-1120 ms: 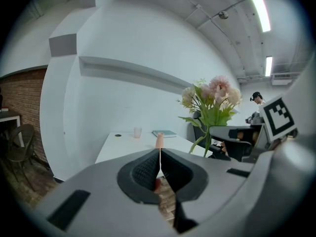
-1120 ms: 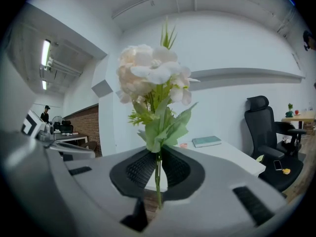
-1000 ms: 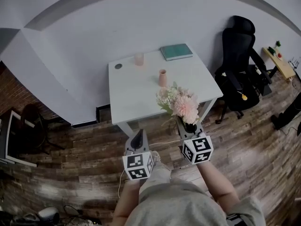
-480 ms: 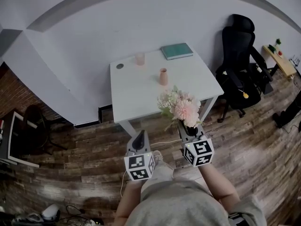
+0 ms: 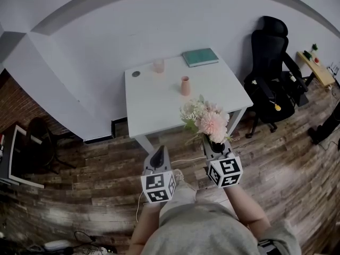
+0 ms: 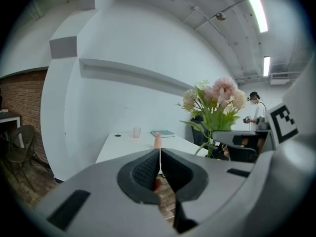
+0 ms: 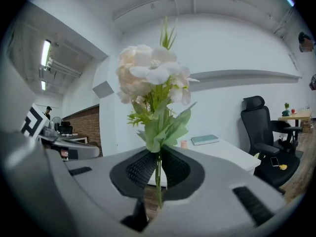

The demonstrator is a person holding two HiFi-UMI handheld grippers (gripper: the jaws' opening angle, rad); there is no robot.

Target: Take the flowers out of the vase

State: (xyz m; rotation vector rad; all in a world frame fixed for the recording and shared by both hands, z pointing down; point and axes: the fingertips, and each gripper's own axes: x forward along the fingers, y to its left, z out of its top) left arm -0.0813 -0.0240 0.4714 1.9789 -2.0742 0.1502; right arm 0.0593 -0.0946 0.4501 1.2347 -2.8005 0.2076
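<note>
So the flowers [image 5: 207,120] are already clear of the vase [image 5: 185,85]. The right gripper [image 5: 212,141] is clamped on the stems, with the bunch standing upright just below centre of the head view, out over the floor. The vase sits on the table [image 5: 159,110], up and a bit left of the bunch, well apart. The left gripper [image 5: 156,155] is closed with nothing in it, lower left of the flowers. I'd guess the next move is setting them down on the table, and the right hand is the one to do it.
</note>
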